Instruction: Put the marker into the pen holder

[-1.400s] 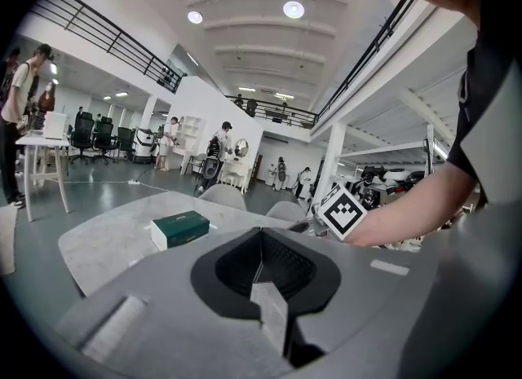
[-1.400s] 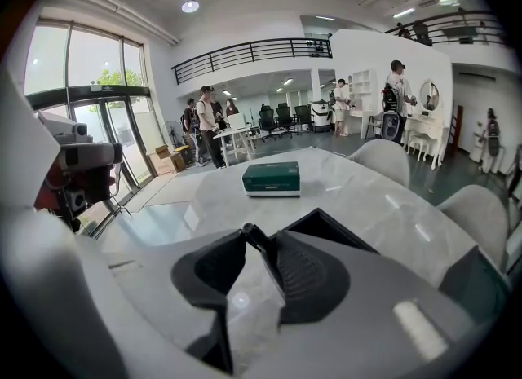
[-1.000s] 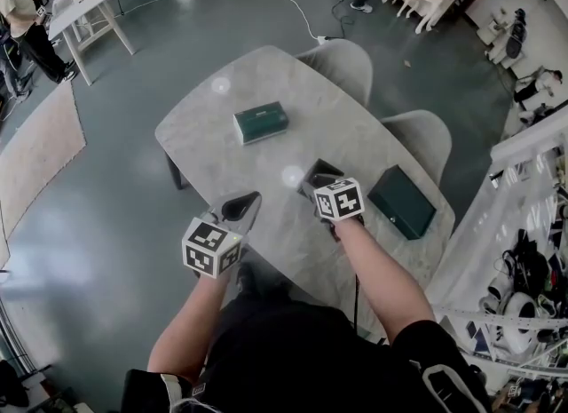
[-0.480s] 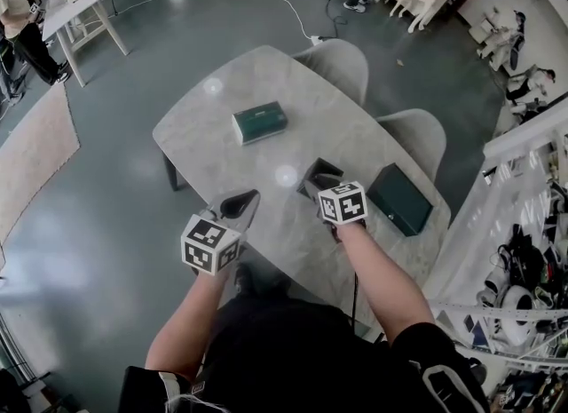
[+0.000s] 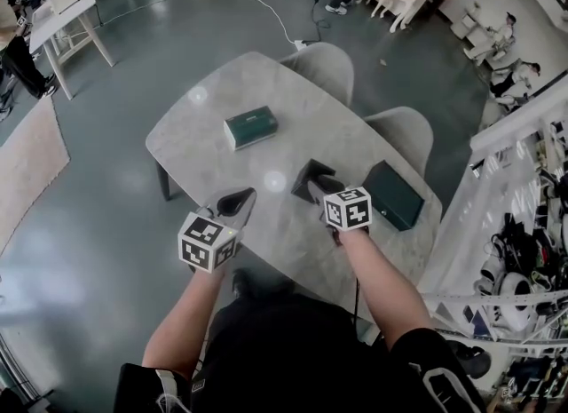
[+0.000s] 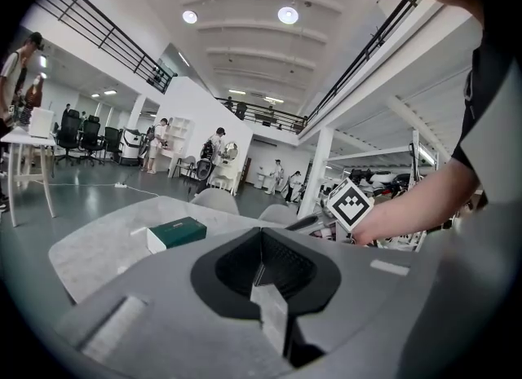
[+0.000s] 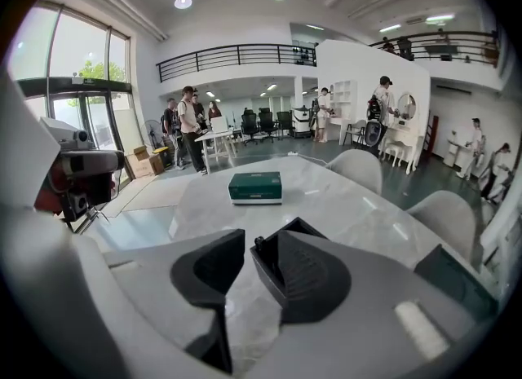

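Note:
A black square pen holder (image 5: 310, 174) stands on the marble table (image 5: 204, 131), right in front of my right gripper (image 5: 318, 189). In the right gripper view the pen holder (image 7: 294, 231) sits just beyond the jaws, partly hidden by the right jaw. A small dark marker tip (image 7: 258, 241) shows at its near left corner. My right gripper (image 7: 245, 259) is open, with bare table showing in the gap. My left gripper (image 5: 232, 202) hovers over the table's near edge, and in its own view the left gripper (image 6: 261, 267) is shut on nothing.
A green box (image 5: 250, 127) lies mid-table, further away. A dark green box (image 5: 391, 194) sits at the right end. Two pale chairs (image 5: 324, 65) (image 5: 404, 131) stand along the far side. People and desks are in the background.
My right gripper has drawn back a little from the pen holder towards me. The left gripper has stayed about where it was. The head view has shifted slightly.

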`<move>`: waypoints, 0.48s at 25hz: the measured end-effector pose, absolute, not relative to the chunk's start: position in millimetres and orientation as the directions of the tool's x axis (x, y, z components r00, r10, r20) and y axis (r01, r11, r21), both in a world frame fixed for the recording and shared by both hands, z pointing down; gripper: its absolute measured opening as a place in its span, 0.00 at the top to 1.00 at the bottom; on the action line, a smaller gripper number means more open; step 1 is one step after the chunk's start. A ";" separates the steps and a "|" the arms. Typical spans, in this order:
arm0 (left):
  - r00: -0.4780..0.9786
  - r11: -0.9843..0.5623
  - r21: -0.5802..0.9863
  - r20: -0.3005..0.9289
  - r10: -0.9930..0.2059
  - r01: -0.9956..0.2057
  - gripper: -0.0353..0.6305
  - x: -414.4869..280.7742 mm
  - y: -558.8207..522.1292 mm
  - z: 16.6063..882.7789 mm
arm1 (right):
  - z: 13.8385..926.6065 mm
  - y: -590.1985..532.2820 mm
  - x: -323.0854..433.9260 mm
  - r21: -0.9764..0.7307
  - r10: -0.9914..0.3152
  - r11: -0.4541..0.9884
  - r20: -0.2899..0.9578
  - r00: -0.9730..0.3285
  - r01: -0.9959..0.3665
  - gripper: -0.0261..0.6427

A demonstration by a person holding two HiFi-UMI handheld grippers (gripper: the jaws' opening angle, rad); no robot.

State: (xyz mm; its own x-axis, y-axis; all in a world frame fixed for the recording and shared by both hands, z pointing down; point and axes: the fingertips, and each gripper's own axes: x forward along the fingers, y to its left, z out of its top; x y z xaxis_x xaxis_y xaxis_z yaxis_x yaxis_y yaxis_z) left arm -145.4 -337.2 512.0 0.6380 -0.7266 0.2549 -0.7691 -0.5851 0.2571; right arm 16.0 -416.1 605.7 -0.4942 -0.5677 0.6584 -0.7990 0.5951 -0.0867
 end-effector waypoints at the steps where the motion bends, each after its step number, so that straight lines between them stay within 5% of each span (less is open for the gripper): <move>1: 0.637 -0.587 0.249 0.255 -0.727 -0.770 0.93 -144.7 -337.4 509.9 | 599.2 -415.2 19.7 -0.092 -0.584 0.590 0.638 -0.502 -0.803 0.76; 6: 0.626 -0.593 0.202 0.253 -0.737 -0.780 0.93 -131.7 -340.5 492.3 | 546.8 -399.9 41.6 -0.160 -0.654 0.579 0.494 -0.573 -0.800 0.79; 12: 0.602 -0.593 0.110 0.217 -0.769 -0.797 0.93 -106.8 -357.1 458.6 | 468.6 -366.2 83.8 -0.228 -0.725 0.592 0.270 -0.634 -0.773 0.96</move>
